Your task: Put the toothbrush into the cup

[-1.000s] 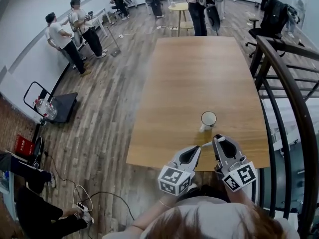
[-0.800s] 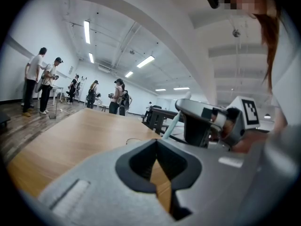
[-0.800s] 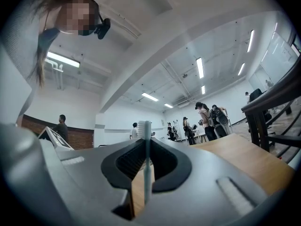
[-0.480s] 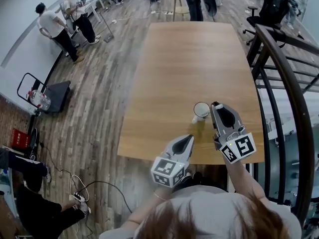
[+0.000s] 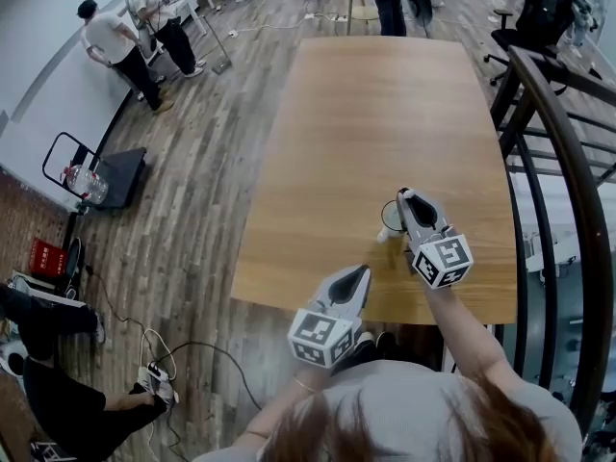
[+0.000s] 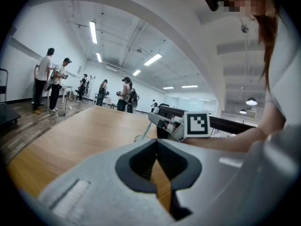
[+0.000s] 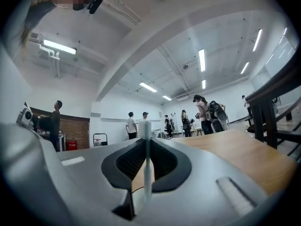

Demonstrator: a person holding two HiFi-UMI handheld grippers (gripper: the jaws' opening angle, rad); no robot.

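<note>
- The left gripper [image 5: 363, 269] hangs at the near edge of the bench [image 5: 375, 104]. It has a smooth pale-grey shell, and its dark ribbed fingers [image 6: 141, 160] are clenched tip to tip on nothing.
- Its cube [image 5: 322, 338] carries black-and-white square markers. They are a blocky pattern, not lettering.
- The right gripper [image 5: 402, 193] has the same grey plastic shell and the same kind of marker cube [image 5: 443, 260]. It reaches out over the bench, further in than the left one.
- Its fingers are clamped on the toothbrush [image 7: 147, 168], a thin, straight, white plastic stick. In the right gripper view it stands upright between them.
- From the left gripper view, the toothbrush [image 6: 146, 130] slants down from those fingertips to the rim of the cup [image 6: 140, 138]. I cannot tell whether its end is inside.
- The cup [image 5: 385, 224] is a round white mug with a dark mouth. It stands on the bench just beside the right gripper and is partly covered by it.
- The bench is a long rectangle of warm, matt, fine-grained wood.
- A black metal railing [image 5: 558, 162] with round tube bars runs along its right side.
- The floor [image 5: 192, 210] is made of mixed brown planks.
- On the floor to the left are a black trolley [image 5: 115, 186] carrying a clear water bottle [image 5: 85, 183] and a red crate [image 5: 46, 256].
- Several people [image 5: 106, 51] stand along the far white wall.
</note>
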